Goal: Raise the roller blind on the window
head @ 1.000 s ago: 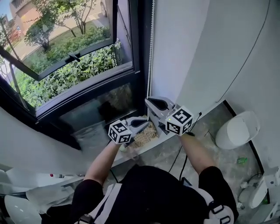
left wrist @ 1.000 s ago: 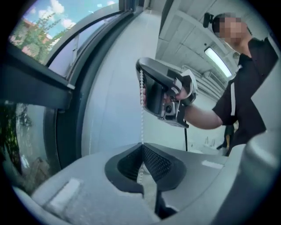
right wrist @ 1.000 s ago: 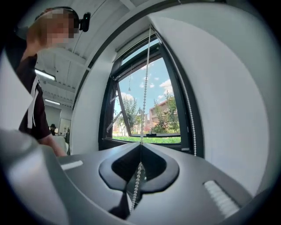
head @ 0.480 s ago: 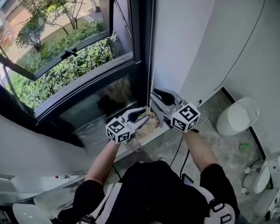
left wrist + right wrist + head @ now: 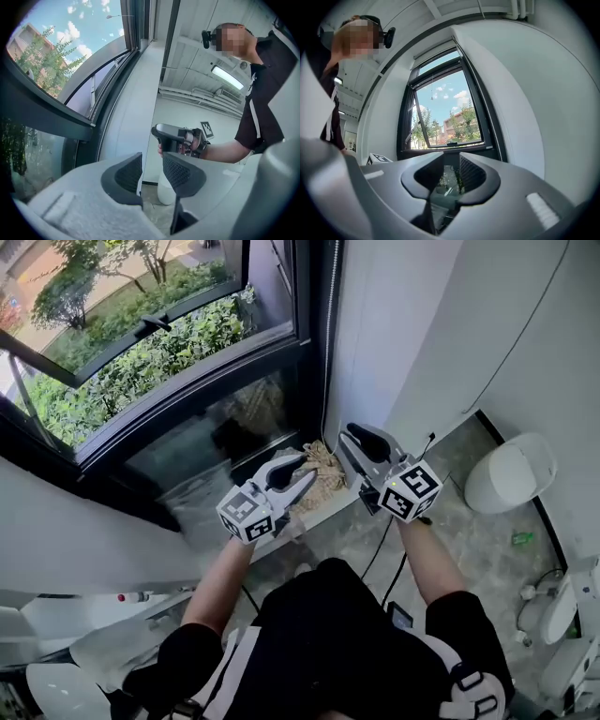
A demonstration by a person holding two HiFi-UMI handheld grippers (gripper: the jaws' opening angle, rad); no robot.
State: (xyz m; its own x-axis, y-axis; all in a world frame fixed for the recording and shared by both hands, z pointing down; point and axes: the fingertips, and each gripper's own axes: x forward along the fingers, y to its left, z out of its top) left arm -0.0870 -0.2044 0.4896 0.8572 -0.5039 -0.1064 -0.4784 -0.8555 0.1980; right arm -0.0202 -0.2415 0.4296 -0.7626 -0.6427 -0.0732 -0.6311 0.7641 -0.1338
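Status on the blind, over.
Left hand-held gripper and right hand-held gripper: jaws just opened, nothing between. White bead chain hangs free beside dark window frame. Glass uncovered; blind out of view.

Bead chain [image 5: 329,334] & window [image 5: 141,362] cut off @ top edge.

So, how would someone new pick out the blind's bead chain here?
Find the big dark-framed window. Along its right upright, beside the white wall, the bead chain hangs straight down towards the tan woven bundle at the window's foot. It is the only thin, pale, beaded line against the black frame.
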